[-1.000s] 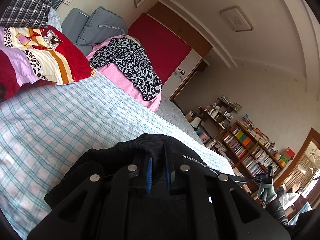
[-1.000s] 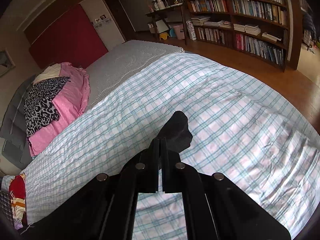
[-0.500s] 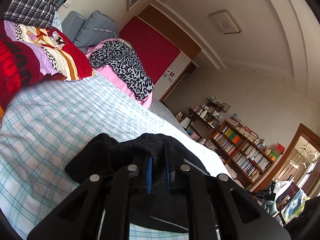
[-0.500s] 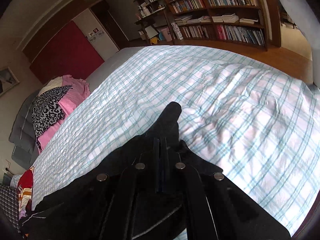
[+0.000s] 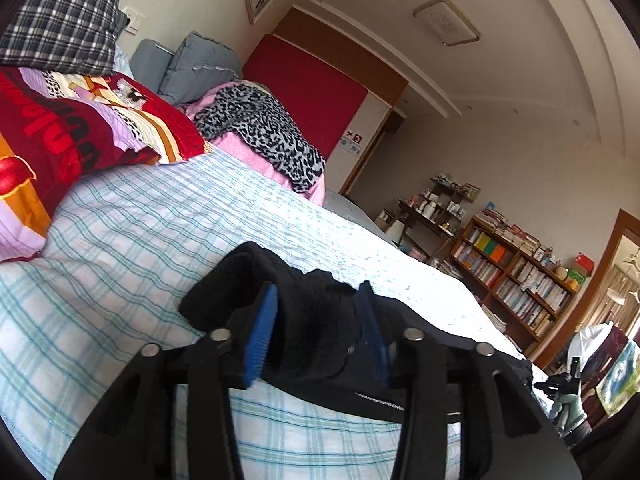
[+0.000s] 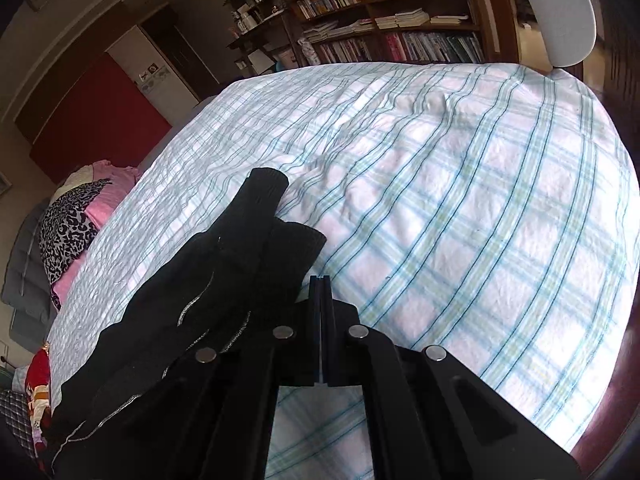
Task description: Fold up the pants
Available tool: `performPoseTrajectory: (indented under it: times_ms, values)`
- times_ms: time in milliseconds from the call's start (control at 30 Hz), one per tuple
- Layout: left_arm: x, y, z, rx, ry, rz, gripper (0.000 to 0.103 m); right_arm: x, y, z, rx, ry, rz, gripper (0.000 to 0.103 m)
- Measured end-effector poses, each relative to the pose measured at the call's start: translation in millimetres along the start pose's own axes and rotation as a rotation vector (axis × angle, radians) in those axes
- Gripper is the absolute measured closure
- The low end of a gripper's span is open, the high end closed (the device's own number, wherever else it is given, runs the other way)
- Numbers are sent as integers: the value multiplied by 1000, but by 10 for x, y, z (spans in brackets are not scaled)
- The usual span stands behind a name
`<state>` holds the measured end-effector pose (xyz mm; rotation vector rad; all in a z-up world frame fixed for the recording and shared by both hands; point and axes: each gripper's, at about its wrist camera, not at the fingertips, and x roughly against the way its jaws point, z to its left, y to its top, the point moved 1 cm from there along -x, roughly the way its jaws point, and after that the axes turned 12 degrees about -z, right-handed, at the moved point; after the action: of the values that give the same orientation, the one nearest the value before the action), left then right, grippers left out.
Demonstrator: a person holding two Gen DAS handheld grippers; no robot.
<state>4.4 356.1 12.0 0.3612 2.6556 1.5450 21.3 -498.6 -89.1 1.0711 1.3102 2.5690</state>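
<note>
The black pants (image 5: pixel 240 276) lie on the checked bed sheet (image 5: pixel 132 240). My left gripper (image 5: pixel 316 320) is low over their bunched waist end. Its jaws are opening: the blue pads (image 5: pixel 262 332) stand apart with the cloth between them, and the cloth looks loose. In the right wrist view the pants (image 6: pixel 224 272) run from the lower left toward the middle, and both leg cuffs (image 6: pixel 266 180) rest on the sheet (image 6: pixel 440 200). My right gripper (image 6: pixel 321 280) is shut just right of the leg's edge. A thin light slit shows between its pads, with no cloth in it.
Red patterned pillows (image 5: pixel 80 132) and a plaid pillow (image 5: pixel 64 20) are stacked at the head of the bed. A leopard-print blanket (image 5: pixel 264 132) lies on pink bedding further back. Bookshelves (image 6: pixel 400 20) stand beyond the foot. The bed edge curves down at the right.
The left jaws, shut on the pants before, have come apart. Both grippers sank toward the bed with the pants. The leg end that stuck out of the right fingertips now lies to their left.
</note>
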Motion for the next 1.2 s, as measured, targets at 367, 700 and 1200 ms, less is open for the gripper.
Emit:
performPoseTrajectory:
  times_ms: [367, 700, 1200]
  values:
    - [-79, -32, -123, 9, 82, 122, 40, 437, -213, 1029, 216, 203, -86, 65]
    - [-67, -155, 41, 116, 159, 199, 36, 492, -883, 2168, 423, 494, 17, 65]
    - [-114, -504, 52, 354, 81, 330, 31, 486, -1668, 3025, 629, 746, 150, 49]
